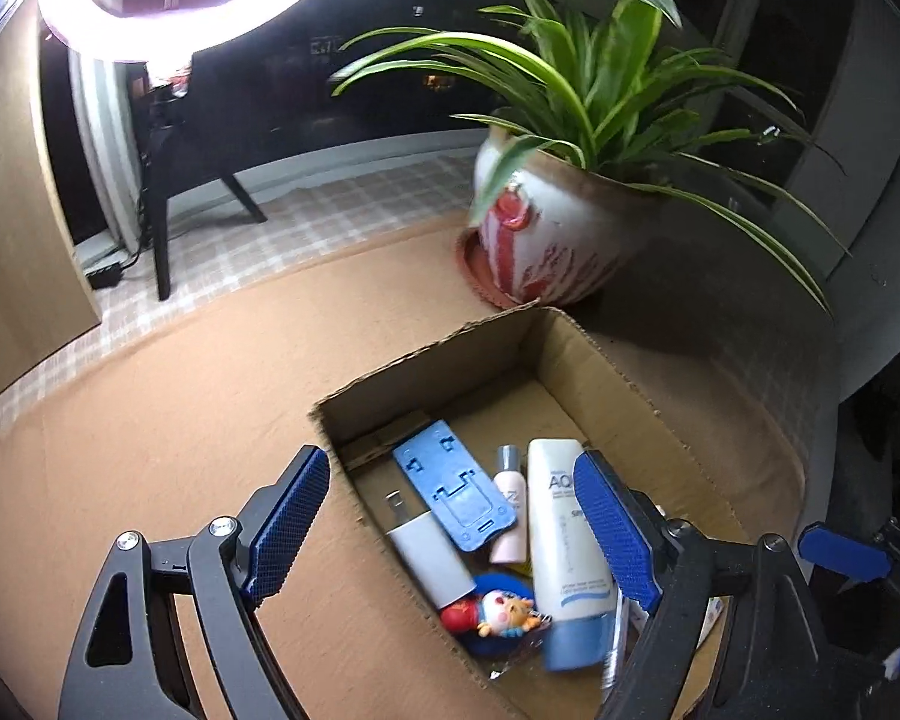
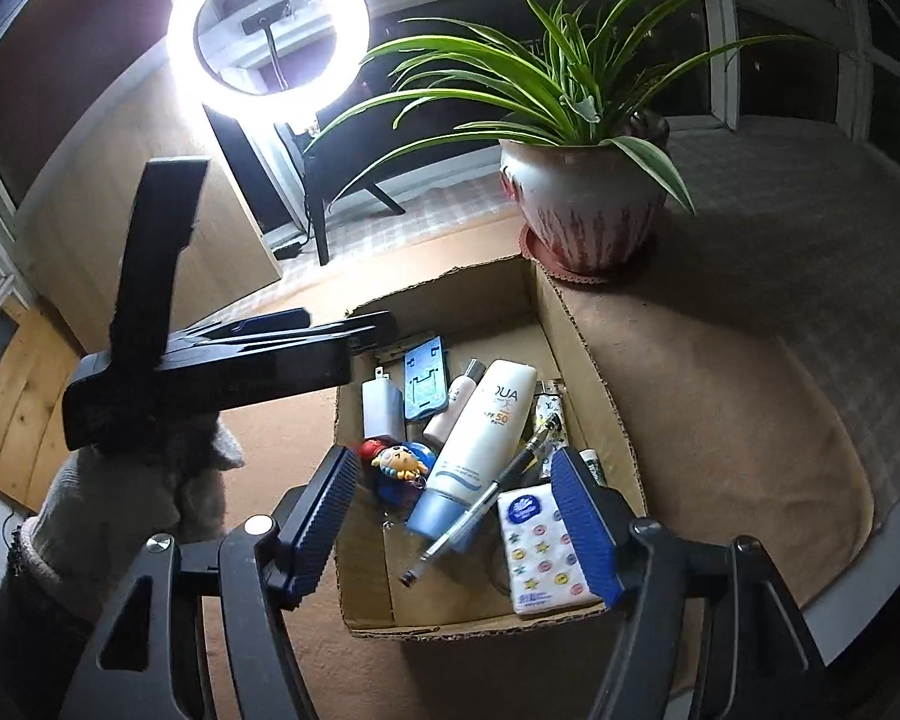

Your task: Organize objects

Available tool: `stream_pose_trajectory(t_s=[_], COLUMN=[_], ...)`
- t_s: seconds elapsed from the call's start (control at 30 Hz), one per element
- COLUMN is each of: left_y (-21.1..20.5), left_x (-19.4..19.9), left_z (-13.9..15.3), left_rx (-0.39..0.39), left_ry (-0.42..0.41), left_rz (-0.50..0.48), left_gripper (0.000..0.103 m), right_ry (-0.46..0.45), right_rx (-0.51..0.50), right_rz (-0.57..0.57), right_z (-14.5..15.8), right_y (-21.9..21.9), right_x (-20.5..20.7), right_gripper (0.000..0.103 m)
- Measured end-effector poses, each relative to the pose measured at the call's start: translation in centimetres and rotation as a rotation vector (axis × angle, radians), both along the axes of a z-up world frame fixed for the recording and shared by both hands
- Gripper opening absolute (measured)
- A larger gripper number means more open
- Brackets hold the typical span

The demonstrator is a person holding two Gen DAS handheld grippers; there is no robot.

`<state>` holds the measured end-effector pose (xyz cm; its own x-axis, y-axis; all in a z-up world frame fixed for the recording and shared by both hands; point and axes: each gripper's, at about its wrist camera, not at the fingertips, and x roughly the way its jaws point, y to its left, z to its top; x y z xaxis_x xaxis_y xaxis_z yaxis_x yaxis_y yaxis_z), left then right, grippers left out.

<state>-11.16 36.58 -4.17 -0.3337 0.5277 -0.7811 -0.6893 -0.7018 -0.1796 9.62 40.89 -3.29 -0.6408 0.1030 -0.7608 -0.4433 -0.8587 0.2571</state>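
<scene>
one cardboard box [image 2: 576, 324] is sitting on the tan cloth, and it is holding one of each — one sunscreen tube [image 2: 480, 438], one blue phone stand [image 2: 426, 384], one white charger plug [image 2: 383, 408], one small pink bottle [image 2: 450, 414], one doll keychain [image 2: 399, 462], one pen [image 2: 486, 498], one tissue pack [image 2: 540, 546]. one potted plant [image 2: 582, 204] is standing past the box's far right corner — one ring light [image 2: 267, 30] is glowing behind.

An open cardboard box [image 2: 576, 336] is sitting on the tan cloth, holding everything. A white sunscreen tube [image 2: 480, 438] is lying slanted in the middle, its blue cap nearest. A pen [image 2: 480, 510] is leaning across that cap. A tissue pack [image 2: 540, 552] is lying near right. A blue phone stand [image 2: 426, 381], white charger [image 2: 381, 408] and cartoon keychain [image 2: 399, 462] are resting on the left.
</scene>
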Motion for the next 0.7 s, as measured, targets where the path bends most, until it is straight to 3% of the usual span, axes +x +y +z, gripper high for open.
stream_pose_trajectory(t_s=[0.37,0.7], left_y=[-6.8,-16.1], left_x=[0.8,2.8], left_z=[1.2,4.7], left_rx=[0.004,0.018], left_ry=[0.009,0.079], left_rz=[0.087,0.191], left_gripper=[0.086,0.086], right_ry=[0.004,0.011], right_rx=[-0.016,-0.014], right_rz=[0.029,0.104], right_z=[0.2,1.0], right_y=[-2.1,-6.4], right_x=[-0.6,-2.8], right_gripper=[0.064,0.064])
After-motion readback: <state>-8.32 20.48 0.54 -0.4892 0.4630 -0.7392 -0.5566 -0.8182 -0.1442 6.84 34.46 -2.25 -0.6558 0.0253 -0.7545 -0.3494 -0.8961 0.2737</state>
